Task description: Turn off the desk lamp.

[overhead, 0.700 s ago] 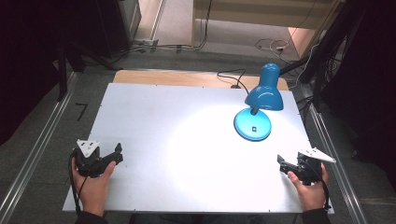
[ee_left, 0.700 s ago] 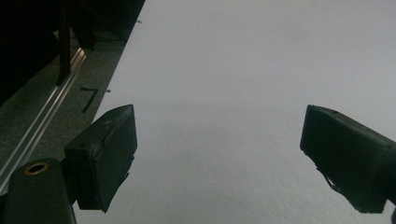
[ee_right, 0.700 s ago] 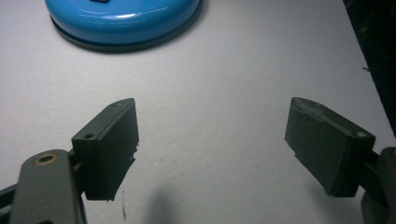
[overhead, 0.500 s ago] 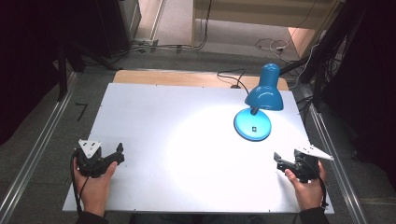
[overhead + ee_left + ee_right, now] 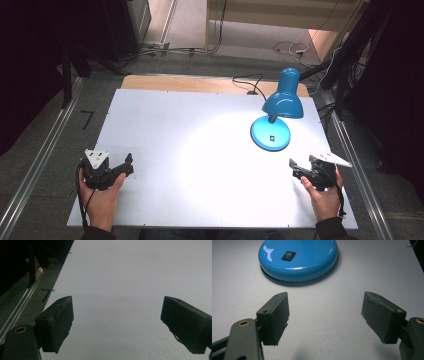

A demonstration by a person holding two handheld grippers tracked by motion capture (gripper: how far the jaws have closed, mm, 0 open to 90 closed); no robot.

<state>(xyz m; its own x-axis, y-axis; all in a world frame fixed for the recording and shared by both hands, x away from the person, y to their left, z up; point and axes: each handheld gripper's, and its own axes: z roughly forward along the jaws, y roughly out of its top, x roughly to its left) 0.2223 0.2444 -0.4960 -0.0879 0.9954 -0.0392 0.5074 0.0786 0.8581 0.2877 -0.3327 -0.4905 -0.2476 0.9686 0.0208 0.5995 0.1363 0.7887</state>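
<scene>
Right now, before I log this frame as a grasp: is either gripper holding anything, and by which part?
Nothing is held. The left gripper and right gripper both stand open over bare table; the lamp sits untouched ahead.

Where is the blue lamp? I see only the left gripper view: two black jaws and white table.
Observer: The blue lamp stands at the far right of the table, lit.
Operator: Is the right gripper close to it?
Observer: The right gripper is near the base, apart from it, jaws open.
Operator: Does the base have a switch?
Observer: Yes, a black rocker switch on top of the base.
</scene>
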